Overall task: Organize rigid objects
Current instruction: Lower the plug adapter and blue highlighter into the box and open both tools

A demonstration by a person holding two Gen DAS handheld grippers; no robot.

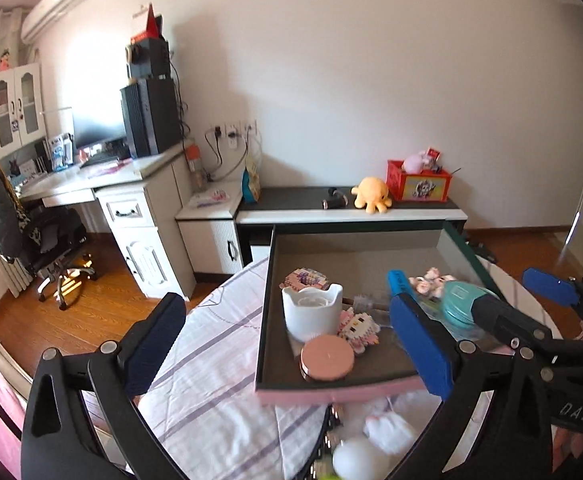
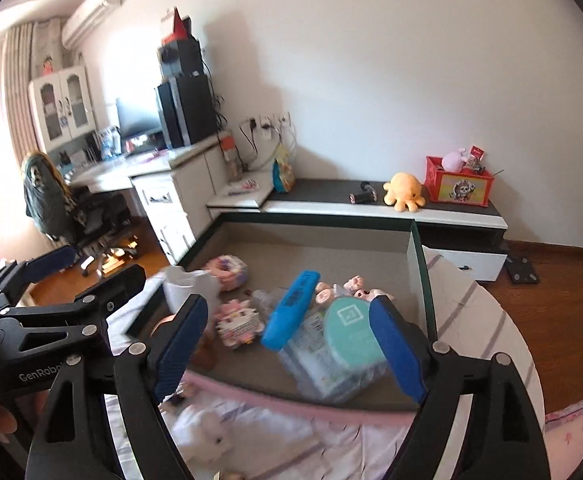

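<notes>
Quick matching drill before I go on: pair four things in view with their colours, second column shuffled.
1. cup
2. octopus plush
3. crate
4. round tin

a. red
b. teal
c. white
d. yellow

Pairs: 1-c, 2-d, 3-a, 4-b

Open claw over a shallow tray of small things

The right claw (image 2: 291, 344) stands open, empty, above the tray (image 2: 421, 264) on the striped bed (image 2: 475, 320). Inside lie a teal round tin (image 2: 349, 334), a white cup (image 2: 189, 286) and a pixel-block figure (image 2: 237, 320); the left claw's blue finger (image 2: 289, 312) reaches in.
</notes>
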